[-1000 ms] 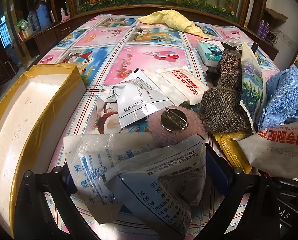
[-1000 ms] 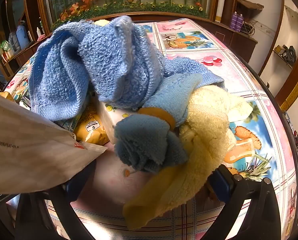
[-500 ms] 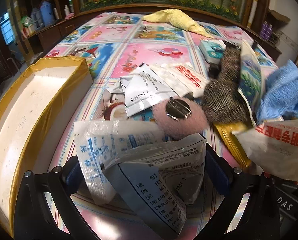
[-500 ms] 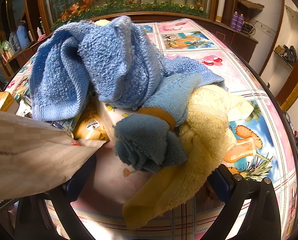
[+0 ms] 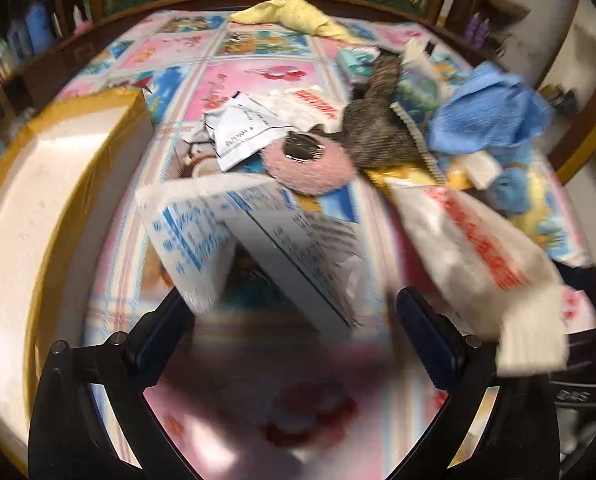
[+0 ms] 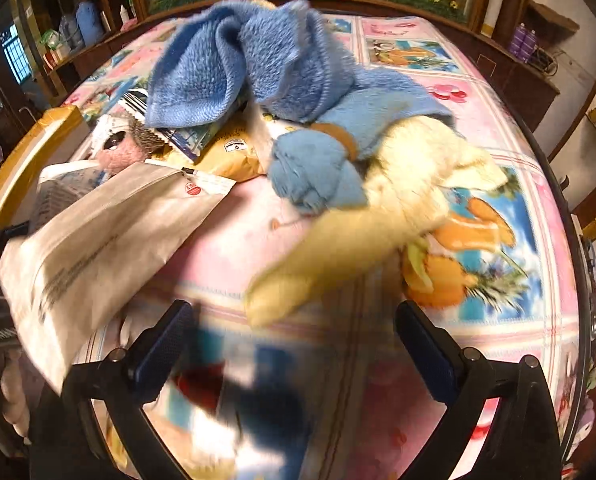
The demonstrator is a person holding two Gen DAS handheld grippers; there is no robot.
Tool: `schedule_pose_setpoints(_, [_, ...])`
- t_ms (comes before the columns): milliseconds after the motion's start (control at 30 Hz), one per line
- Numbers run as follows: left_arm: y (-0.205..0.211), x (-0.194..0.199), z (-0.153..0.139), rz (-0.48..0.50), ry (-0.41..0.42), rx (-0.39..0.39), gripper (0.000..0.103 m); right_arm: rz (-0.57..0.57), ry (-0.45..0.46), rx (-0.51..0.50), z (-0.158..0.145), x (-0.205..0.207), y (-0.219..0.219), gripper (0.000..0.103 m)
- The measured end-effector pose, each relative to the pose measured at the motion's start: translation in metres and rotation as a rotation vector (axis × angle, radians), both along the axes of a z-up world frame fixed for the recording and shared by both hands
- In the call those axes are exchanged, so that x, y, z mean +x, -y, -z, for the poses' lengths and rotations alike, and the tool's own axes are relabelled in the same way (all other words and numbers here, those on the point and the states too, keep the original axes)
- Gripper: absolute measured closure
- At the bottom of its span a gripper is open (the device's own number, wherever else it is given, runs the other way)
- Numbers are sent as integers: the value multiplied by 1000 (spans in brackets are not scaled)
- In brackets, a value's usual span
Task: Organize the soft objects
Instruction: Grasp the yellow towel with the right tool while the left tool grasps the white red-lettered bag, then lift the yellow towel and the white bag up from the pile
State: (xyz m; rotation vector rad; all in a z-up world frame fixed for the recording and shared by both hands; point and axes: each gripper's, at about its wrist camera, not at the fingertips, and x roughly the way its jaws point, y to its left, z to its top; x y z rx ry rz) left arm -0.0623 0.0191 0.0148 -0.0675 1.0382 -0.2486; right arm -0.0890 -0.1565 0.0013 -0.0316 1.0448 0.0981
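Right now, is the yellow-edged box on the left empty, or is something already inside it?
Empty, as far as visible. The box shows only its bare white inside in the left wrist view; its near end is cut off, so I cannot tell there.

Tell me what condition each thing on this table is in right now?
Left gripper: open, nothing held.
Right gripper: open, nothing held.
Box: open-topped, looks empty.
Blue towel: crumpled, heaped on packets.
Yellow towel: crumpled, lying flat.
Pink puff: lying flat, metal disc up.
White packets: loose, tilted.
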Motion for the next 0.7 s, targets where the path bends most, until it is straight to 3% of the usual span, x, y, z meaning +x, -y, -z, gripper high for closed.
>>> schedule_pose_setpoints(33, [-6, -6, -6, 6, 10, -42, 1, -1, 15, 2, -4, -8, 3, 3])
schedule_pose_setpoints(133, [-19, -23, -26, 11, 96, -63, 1, 3, 88, 22, -21, -37, 14, 3])
schedule_pose_setpoints(300, [-35, -35, -43, 6, 170, -124, 1, 46, 287, 35, -44, -61, 41, 1])
schedule_pose_setpoints(367, [-28, -32, -42, 34, 149, -134, 1, 82, 240, 20, -38, -44, 51, 2])
schedule_pose_setpoints(500, [-8, -35, -38, 106, 117, -152, 1, 127, 156, 133, -29, -15, 65, 8])
schedule_pose_setpoints(600, [12, -40, -39, 168, 115, -134, 1, 164, 153, 181, -32, 1, 76, 27])
schedule_pose_setpoints(633, [18, -40, -39, 186, 117, -127, 1, 180, 148, 192, -33, 5, 78, 39])
schedule_pose_setpoints(700, [31, -36, -38, 207, 110, -101, 1, 219, 127, 237, -32, 21, 87, 41])
